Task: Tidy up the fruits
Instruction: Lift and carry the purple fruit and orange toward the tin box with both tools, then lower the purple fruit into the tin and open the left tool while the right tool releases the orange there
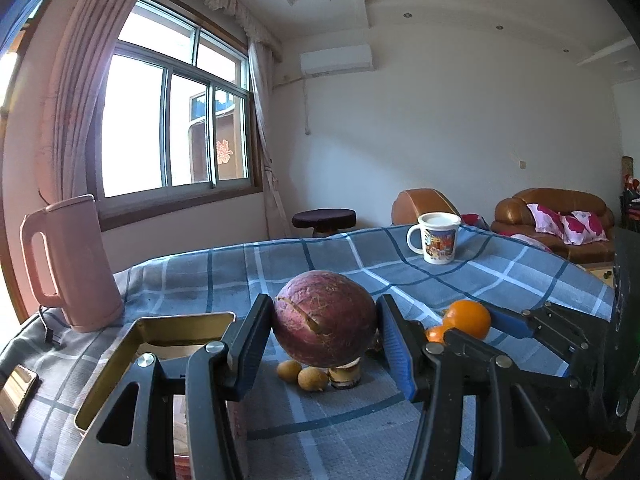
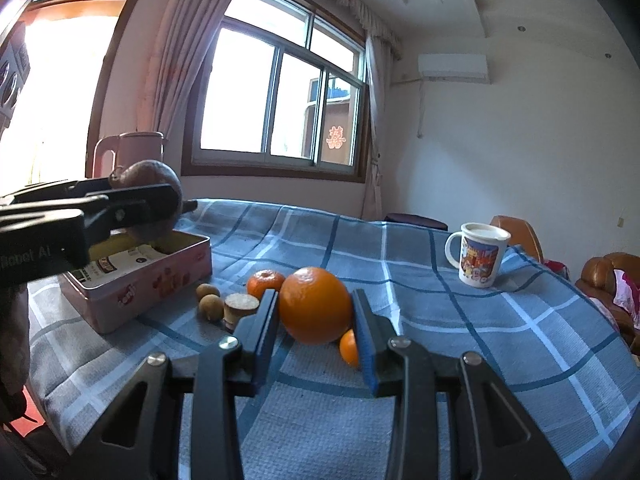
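Fingers (image 2: 134,204) beside "Robot AI" grip purple fruit (image 1: 325,319).

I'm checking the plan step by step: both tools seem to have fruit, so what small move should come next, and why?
Probably carry the left tool leftward over the open tin box and lower the purple fruit in: it is already lifted off the cloth, near the box. The right tool only brackets the large orange.
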